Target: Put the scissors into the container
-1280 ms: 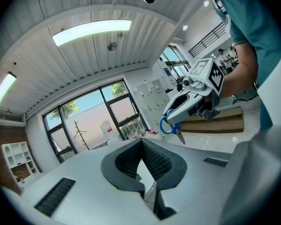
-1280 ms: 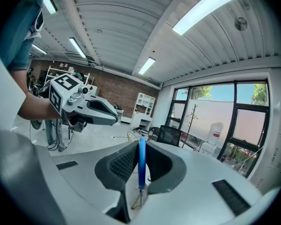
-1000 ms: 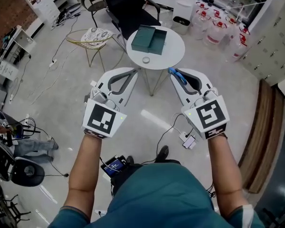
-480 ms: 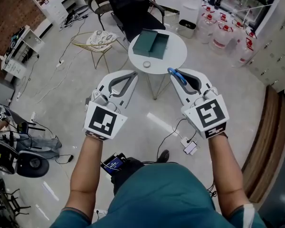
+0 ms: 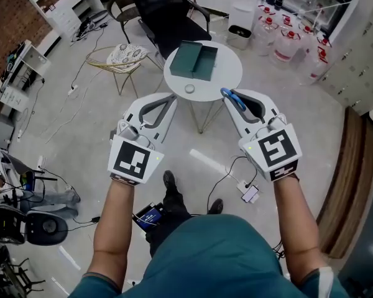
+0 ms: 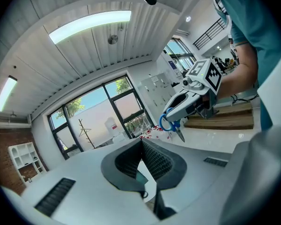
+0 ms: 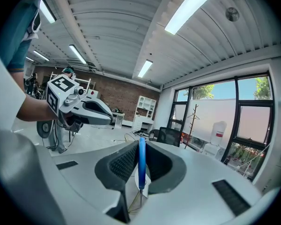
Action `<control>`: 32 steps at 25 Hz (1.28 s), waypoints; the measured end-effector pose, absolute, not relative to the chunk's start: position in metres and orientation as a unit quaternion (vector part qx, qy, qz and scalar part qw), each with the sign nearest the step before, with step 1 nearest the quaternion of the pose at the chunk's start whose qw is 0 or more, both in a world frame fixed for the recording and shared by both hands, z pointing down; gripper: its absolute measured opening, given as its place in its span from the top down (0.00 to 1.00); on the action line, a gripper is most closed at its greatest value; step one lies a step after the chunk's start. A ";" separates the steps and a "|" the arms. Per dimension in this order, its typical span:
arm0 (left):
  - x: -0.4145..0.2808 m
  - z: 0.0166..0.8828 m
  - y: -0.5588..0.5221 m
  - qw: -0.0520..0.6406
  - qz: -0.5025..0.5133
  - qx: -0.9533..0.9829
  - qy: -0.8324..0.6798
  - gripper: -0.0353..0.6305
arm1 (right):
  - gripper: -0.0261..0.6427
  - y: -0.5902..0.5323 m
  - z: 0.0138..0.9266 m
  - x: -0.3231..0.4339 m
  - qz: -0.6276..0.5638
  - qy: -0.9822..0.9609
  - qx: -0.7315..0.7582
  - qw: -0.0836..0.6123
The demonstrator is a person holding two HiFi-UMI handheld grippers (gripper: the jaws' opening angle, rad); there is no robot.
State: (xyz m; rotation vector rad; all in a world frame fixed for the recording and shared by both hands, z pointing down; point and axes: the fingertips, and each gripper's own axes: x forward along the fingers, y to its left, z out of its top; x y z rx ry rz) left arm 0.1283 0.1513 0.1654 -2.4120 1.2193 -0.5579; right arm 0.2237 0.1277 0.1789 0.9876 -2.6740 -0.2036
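Head view: both grippers are held out side by side over the floor, just short of a round white table (image 5: 227,79).
Right gripper (image 5: 227,95): clamped on the scissors (image 5: 232,100), whose blue handle loop shows at the jaw tips.
Right gripper view: the blue handle stands upright between the two ribbed pads, squeezed from both sides; a thin metal blade points down below them.
Left gripper (image 5: 172,98): jaws pressed together with nothing between them, as the left gripper view shows plainly.
Scissors' place: in the air in the right gripper, near the table's near edge and apart from the container.
Container (image 5: 196,59): a dark green box, open on top, resting on the far half of the table.
Small round object (image 5: 189,89): on the tabletop, near the front edge, just in front of the container.
Surroundings: a black chair (image 5: 168,11) behind the table, a gold wire stool (image 5: 121,58) to its left, water jugs (image 5: 286,39) on the floor at upper right.
Person: teal shirt, bare forearms reaching forward.
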 end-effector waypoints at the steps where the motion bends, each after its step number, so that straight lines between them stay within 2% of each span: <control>1: 0.118 0.168 0.142 0.188 -0.195 -0.861 0.430 0.92 | 0.86 0.120 0.182 0.215 -0.069 -0.924 0.348 0.145; 6: 0.070 0.178 0.095 0.190 -0.185 -0.879 0.396 0.92 | 0.86 0.083 0.188 0.170 -0.064 -0.907 0.388 0.150; 20: 0.013 0.173 -0.037 0.197 -0.160 -0.912 0.323 0.92 | 0.86 -0.023 0.185 0.119 -0.041 -0.869 0.465 0.164; 32: -0.041 0.164 -0.105 0.196 -0.139 -0.927 0.288 0.92 | 0.86 -0.085 0.179 0.066 -0.035 -0.846 0.498 0.186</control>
